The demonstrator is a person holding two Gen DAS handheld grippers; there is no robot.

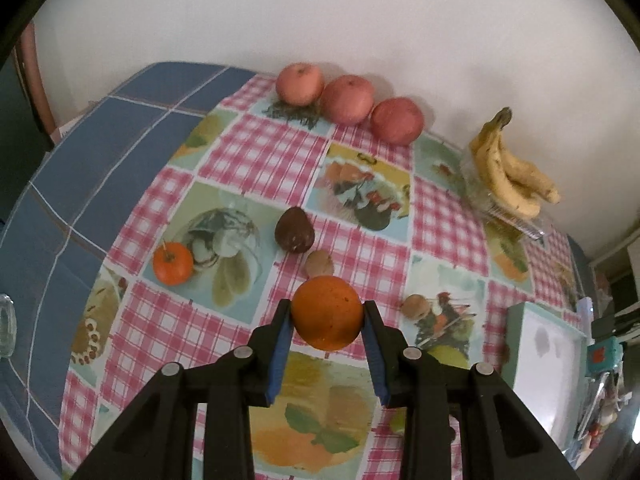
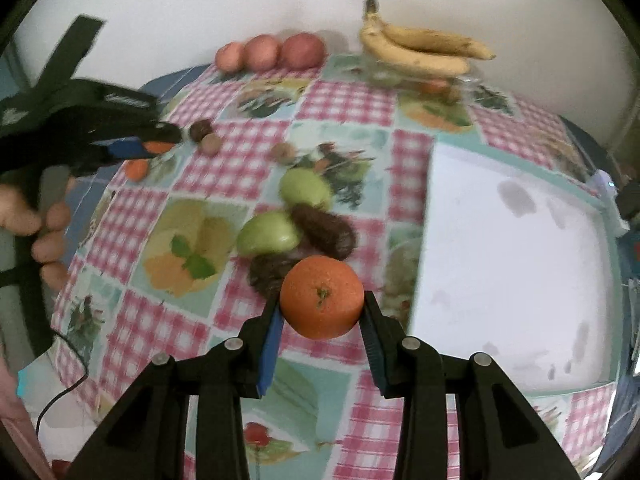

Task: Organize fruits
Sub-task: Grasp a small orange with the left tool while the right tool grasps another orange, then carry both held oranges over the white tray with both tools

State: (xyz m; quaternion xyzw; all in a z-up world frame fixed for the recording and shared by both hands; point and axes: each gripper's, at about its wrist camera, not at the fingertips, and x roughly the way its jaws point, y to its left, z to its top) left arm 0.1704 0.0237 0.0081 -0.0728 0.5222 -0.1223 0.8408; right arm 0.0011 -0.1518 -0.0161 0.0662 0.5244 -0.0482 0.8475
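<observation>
Left gripper point(image 1: 327, 314) pinches smooth round orange point(image 1: 326, 312); right gripper point(image 2: 322, 310) pinches dimpled, stem-scarred orange point(image 2: 322, 298) above glossy checked tablecloth point(image 2: 340, 104).

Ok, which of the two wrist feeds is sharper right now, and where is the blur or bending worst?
Left wrist view: sharper; the orange and three apples read crisp, though the fisheye bows the tablecloth edges. Right wrist view: motion-smeared; the green fruits, bananas and left gripper look soft, while its own orange stays fairly clear.
</observation>
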